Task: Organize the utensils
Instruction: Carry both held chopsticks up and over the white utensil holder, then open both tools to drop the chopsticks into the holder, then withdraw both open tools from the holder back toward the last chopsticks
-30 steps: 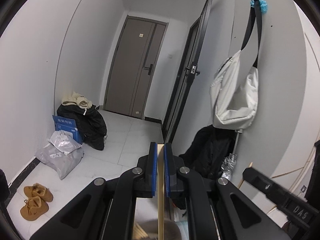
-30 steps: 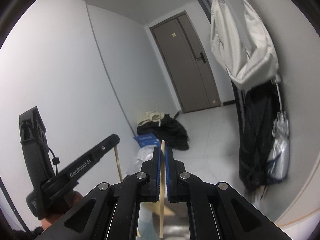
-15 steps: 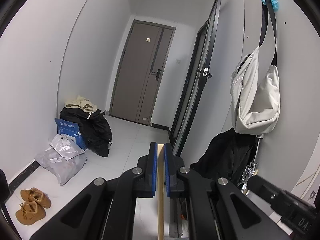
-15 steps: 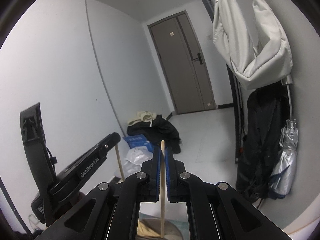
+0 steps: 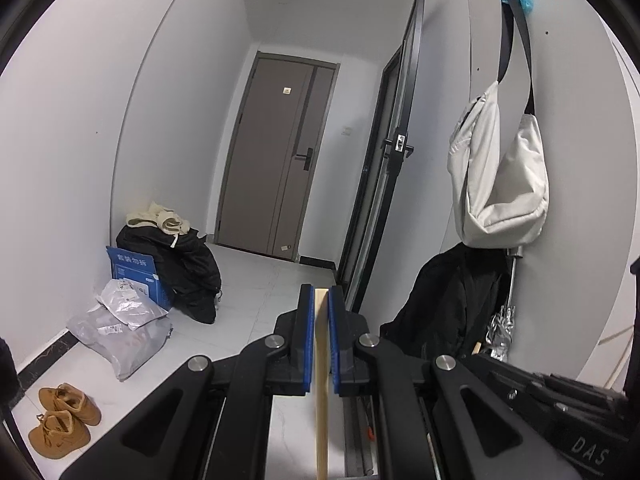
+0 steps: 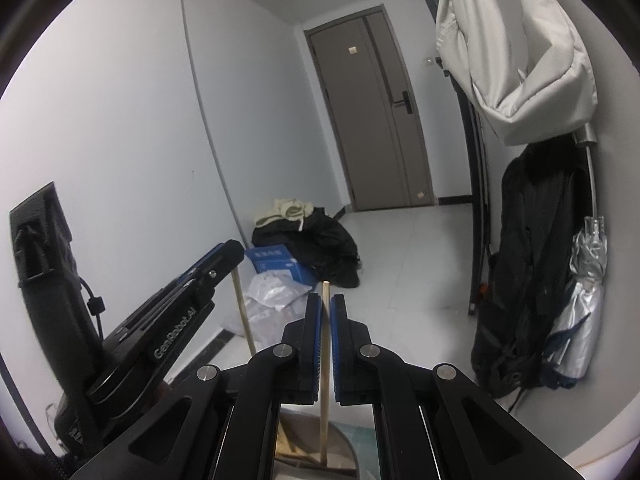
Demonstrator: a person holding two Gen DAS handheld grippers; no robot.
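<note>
Left tongs (image 5: 319,304) clamped on a flat wooden stick (image 5: 321,392); right tongs (image 6: 326,314) clamped on a round chopstick (image 6: 325,364), its foot in a cup (image 6: 344,446) below. Both look light, stiff and smooth, so mid-shaft grips suit, though they may pivot.

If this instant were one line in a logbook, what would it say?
left gripper: shut on flat wooden stick | right gripper: shut on round wooden stick | grey container: below right gripper

A flat, pale wooden stick (image 5: 321,380) stands upright, clamped between blue pads. A thin, round pale wooden chopstick (image 6: 325,344) stands upright likewise, its lower end inside a grey round holder (image 6: 344,446) containing other wooden pieces.
</note>
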